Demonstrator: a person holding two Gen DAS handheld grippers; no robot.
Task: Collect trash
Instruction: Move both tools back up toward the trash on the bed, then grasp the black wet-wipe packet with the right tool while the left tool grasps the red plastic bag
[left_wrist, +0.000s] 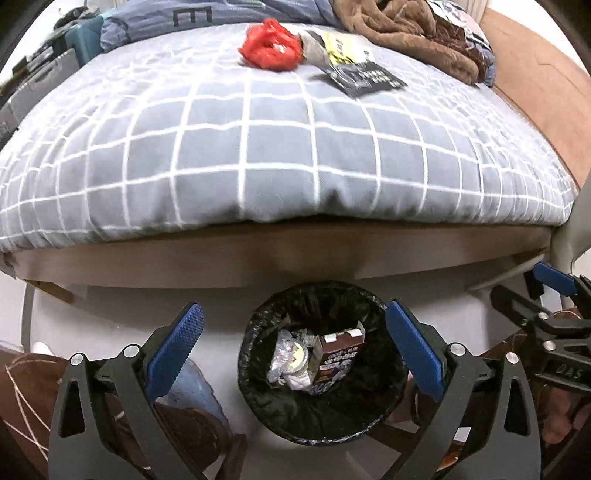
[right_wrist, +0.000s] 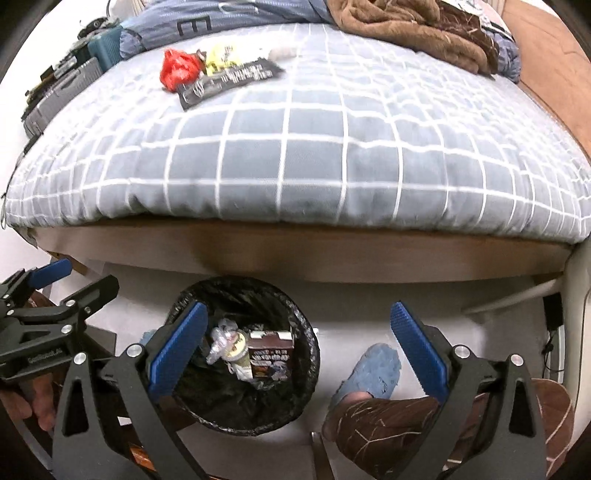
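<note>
A black-lined trash bin (left_wrist: 258, 398) stands on the white floor by the bed and holds a brown carton (left_wrist: 338, 356), a cup and crumpled wrappers. It also shows in the right wrist view (right_wrist: 303, 387). On the far part of the bed lie a red plastic bag (left_wrist: 269, 44), a yellow-grey wrapper (left_wrist: 332, 46) and a black packet (left_wrist: 364, 78); the right wrist view shows the bag (right_wrist: 177, 68) and the packet (right_wrist: 229, 79). My left gripper (left_wrist: 293, 328) is open and empty above the bin. My right gripper (right_wrist: 299, 326) is open and empty, just right of the bin.
The bed has a grey checked cover (left_wrist: 258, 147) and a wooden frame (left_wrist: 280, 258). A brown blanket (left_wrist: 406, 33) and a blue pillow lie at its far end. Cases (right_wrist: 62, 88) stand to the left. The person's blue slipper (right_wrist: 373, 369) is on the floor.
</note>
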